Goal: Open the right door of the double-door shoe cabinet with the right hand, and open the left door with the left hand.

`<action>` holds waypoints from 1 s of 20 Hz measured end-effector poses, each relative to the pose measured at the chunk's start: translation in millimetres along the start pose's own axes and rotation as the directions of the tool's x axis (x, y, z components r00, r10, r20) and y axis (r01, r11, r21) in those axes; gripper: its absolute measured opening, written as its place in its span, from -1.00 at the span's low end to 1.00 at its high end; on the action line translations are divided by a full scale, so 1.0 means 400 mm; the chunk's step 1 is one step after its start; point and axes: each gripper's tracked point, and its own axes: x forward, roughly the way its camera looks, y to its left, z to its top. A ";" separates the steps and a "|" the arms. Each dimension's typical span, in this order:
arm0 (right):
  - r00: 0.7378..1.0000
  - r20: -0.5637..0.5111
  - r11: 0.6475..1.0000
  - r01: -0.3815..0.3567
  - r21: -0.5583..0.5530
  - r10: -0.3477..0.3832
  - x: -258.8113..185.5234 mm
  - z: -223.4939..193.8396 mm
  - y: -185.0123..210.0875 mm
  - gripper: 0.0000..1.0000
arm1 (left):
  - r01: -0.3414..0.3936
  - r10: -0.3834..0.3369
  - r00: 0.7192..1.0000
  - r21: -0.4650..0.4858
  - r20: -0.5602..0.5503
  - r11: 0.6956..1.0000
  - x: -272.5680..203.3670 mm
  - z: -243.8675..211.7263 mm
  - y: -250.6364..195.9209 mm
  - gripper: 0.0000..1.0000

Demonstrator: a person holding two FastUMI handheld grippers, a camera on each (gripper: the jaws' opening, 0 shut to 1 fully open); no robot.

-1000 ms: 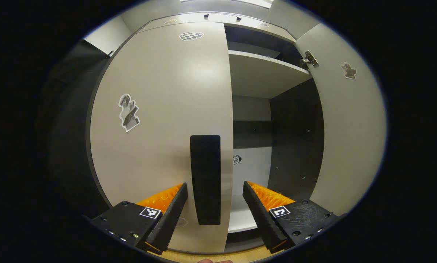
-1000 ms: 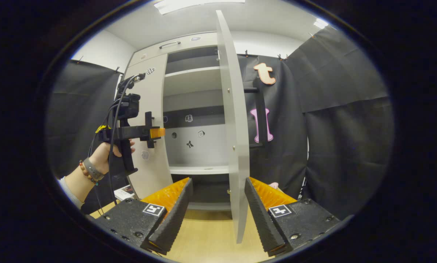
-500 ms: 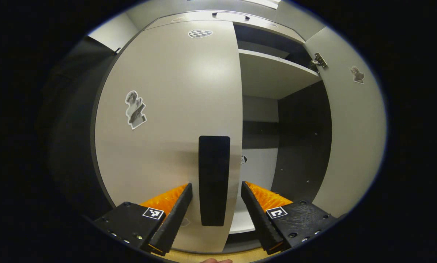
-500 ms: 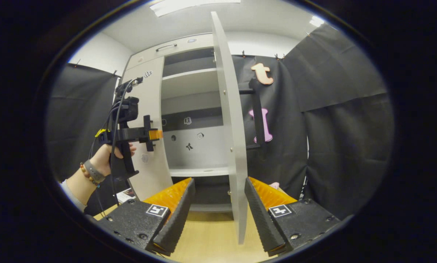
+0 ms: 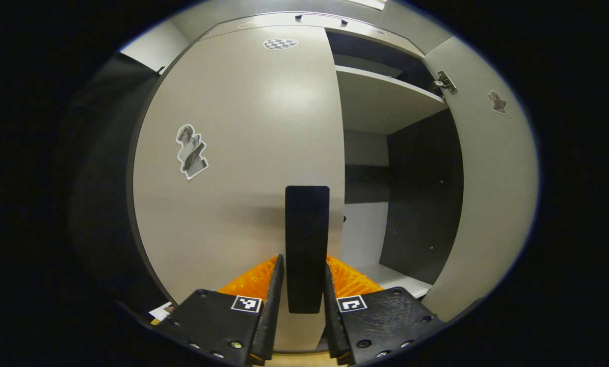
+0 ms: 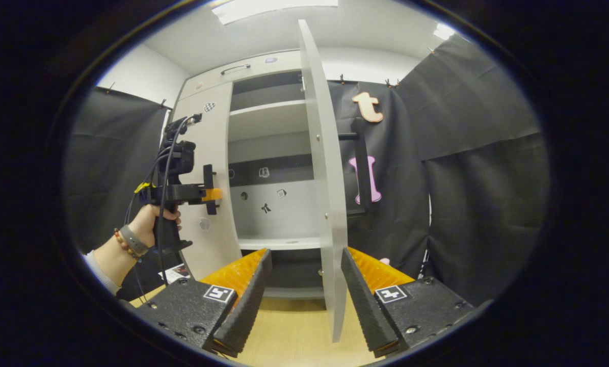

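1. Change at the left claw: a second ago its fingers stood wide apart on either side of the left door handle. They have since drawn in, and in the left gripper view both fingers now lie against the sides of the black vertical handle at lower centre of the frame. The claw is clenched on the handle.

2. Left door: it fills the centre-left of the left gripper view and appears closed. It shows no visible swing across the three moments.

3. The right gripper view confirms this. The left claw, held by a hand at the left of the frame, sits at the front of the left door.

4. Right door: it stands open and edge-on, running top to bottom through the centre of the right gripper view. Its handle projects to the right of the panel. The open shelves of the shoe cabinet lie to its left.

5. Right claw: its fingers are spread, one on each side of the right door's lower edge. Neither finger presses on the panel. The claw is released.

6. Meaning for the task: the right-door step appears complete. The left-door step has advanced from approach to grasp. The pull remains to be done.

7. Next move, as judged: draw the left handle outward along the door's hinge arc, toward the left of the frame.
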 end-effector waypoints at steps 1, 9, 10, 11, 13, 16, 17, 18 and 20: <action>1.000 -0.002 1.000 0.001 -0.002 -0.001 -0.003 -0.005 -0.003 0.72 | -0.010 0.010 1.000 0.014 0.000 1.000 0.002 -0.001 -0.002 -0.42; 1.000 -0.006 1.000 0.016 0.002 -0.016 -0.029 -0.009 -0.023 0.72 | 0.003 -0.003 1.000 0.036 -0.001 0.999 -0.003 -0.003 0.000 -0.87; 1.000 -0.001 1.000 0.017 0.005 -0.017 -0.029 -0.004 -0.024 0.72 | 0.010 -0.010 1.000 0.036 -0.006 0.999 -0.010 -0.005 0.001 -0.87; 1.000 0.002 1.000 0.017 0.006 -0.017 -0.033 -0.004 -0.023 0.72 | 0.018 -0.017 1.000 0.035 -0.011 0.999 -0.020 -0.004 0.001 -0.87; 1.000 0.007 1.000 0.017 0.002 -0.017 -0.047 -0.006 -0.020 0.72 | 0.026 -0.026 1.000 0.036 -0.009 0.999 -0.041 -0.003 0.007 -0.87; 1.000 0.005 1.000 0.016 0.008 -0.016 -0.056 -0.011 -0.017 0.72 | 0.027 -0.026 1.000 0.041 -0.009 0.999 -0.098 0.001 0.016 -0.87; 1.000 0.001 1.000 0.014 0.009 -0.014 -0.054 -0.016 -0.012 0.72 | 0.028 -0.027 1.000 0.047 -0.005 0.999 -0.122 0.004 0.023 -0.87; 1.000 -0.002 1.000 0.010 0.009 -0.010 -0.055 -0.017 -0.006 0.72 | 0.027 -0.026 1.000 0.052 -0.004 0.998 -0.142 0.005 0.031 -0.87; 1.000 -0.002 1.000 0.001 0.011 -0.001 -0.053 -0.018 0.005 0.72 | 0.024 -0.024 1.000 0.051 -0.002 0.998 -0.182 0.007 0.052 -0.88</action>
